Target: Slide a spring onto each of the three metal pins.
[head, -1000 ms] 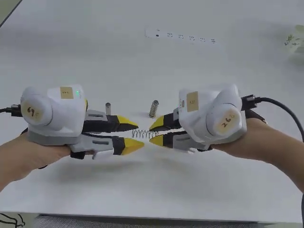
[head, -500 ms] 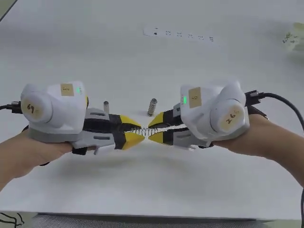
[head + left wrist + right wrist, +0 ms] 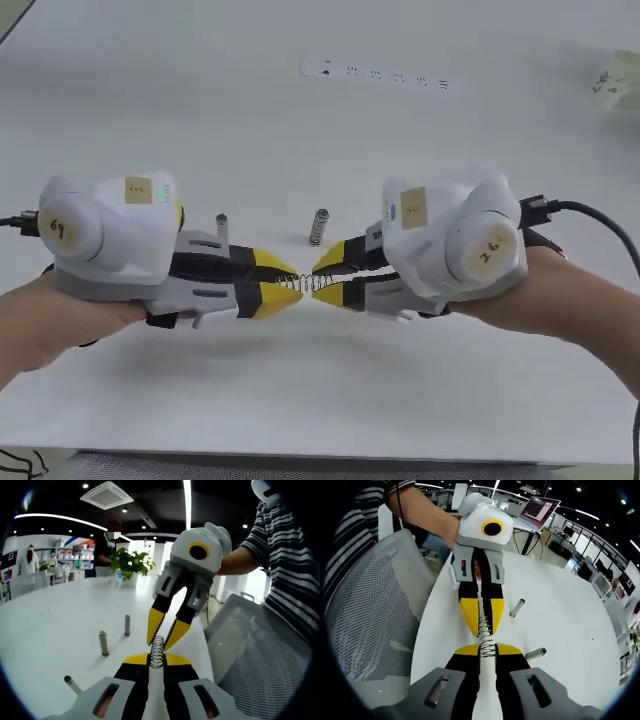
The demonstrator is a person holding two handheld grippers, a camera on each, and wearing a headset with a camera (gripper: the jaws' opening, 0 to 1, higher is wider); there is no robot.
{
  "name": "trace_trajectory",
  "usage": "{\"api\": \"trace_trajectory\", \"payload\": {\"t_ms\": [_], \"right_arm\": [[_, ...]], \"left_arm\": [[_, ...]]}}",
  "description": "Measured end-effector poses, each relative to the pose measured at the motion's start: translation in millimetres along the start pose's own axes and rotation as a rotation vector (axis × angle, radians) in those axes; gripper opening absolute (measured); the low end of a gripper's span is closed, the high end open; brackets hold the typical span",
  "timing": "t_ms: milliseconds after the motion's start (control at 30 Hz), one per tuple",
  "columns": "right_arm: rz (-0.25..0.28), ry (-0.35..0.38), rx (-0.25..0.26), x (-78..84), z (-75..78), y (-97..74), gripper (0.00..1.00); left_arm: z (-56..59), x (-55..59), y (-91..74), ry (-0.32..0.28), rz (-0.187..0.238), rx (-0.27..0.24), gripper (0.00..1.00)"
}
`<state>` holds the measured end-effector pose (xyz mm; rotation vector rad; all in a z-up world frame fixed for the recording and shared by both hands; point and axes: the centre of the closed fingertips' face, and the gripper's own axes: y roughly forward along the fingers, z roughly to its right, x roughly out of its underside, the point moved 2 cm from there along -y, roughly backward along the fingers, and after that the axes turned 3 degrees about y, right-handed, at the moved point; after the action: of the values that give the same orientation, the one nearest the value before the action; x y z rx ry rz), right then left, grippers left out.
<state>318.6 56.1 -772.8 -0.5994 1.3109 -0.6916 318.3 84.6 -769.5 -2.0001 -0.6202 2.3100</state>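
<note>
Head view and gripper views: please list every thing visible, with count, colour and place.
table: one, white
spring: one loose, silver, held between both grippers' jaws
bare pin: one, grey, upright on table, left
pin with spring: one, grey, table centre
third pin: one, grey, beyond it, looks sprung
power strip: one, white, table's far side
plant: one, green, table's right end
mesh chair: one, grey, beside table
left gripper, right gripper: white, yellow-black jaws, both shut on spring
</note>
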Motion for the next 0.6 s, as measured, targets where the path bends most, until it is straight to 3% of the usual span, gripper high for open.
{"api": "trace_trajectory", "payload": {"t_ms": [133,367,600], "right_arm": [[0.015,0.095,-0.021,4.2,-1.7,0.0,0.09],[-0.015,0.064,-0.03,15.9,-6.2,-0.5,0.11],[-0.003,0.051,-0.039,13.8,-7.1,1.6,0.09]], "left_arm": [[2.9,2.2,1.0,0.008,-0.02,0.024,0.02],[2.8,2.6,1.1,0.002,-0.022,0.03,0.02],[6.8,3.3,2.3,0.002,-0.034,0.055,0.02]]}}
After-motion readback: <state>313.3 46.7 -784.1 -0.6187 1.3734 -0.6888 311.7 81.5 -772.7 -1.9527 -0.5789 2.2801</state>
